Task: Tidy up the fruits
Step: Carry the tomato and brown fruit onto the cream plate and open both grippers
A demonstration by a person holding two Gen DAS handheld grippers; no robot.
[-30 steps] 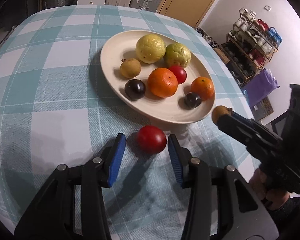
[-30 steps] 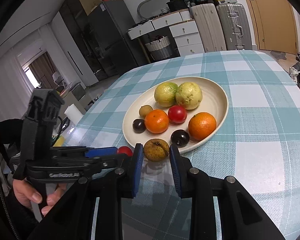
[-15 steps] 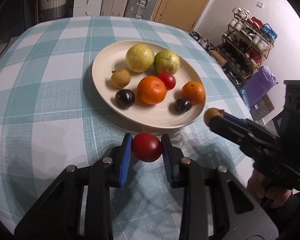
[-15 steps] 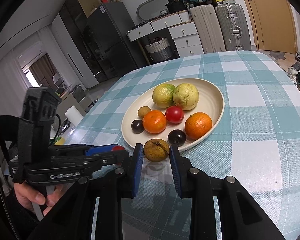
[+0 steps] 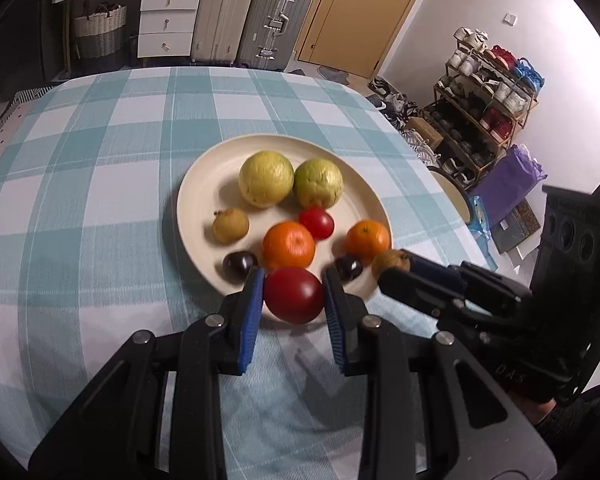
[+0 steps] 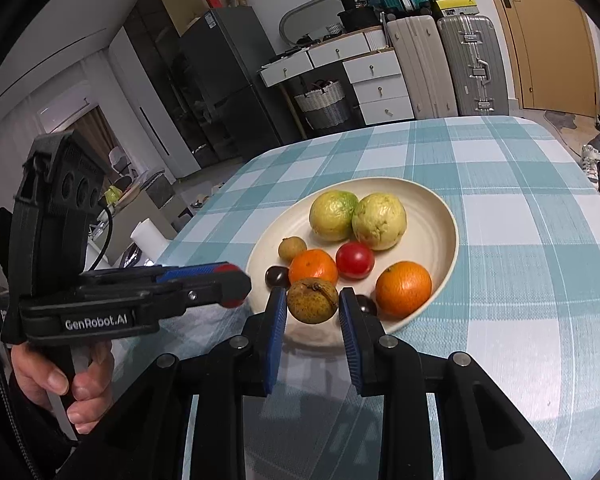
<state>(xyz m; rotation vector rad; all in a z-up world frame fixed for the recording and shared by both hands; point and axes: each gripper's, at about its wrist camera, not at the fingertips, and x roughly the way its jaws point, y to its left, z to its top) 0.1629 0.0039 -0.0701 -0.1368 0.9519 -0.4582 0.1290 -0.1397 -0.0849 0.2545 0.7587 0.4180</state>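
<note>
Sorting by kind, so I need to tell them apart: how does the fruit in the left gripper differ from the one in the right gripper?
The left gripper holds a red tomato, smooth and glossy; the right gripper holds a brown fruit, dull and speckled, with a dry stem. The red tomato looks bigger than the brown fruit. Both are round, clamped and held at the plate's near rim.

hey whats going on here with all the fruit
A person is gathering fruit onto a cream plate on a checked table, with a handheld claw in each hand. The left claw is shut on a red tomato, held over the plate's near rim. The right claw grips a brownish fruit at that same edge. Neither has been let go. Two green guavas, two oranges, a small tomato and some dark plums already sit on the plate.
</note>
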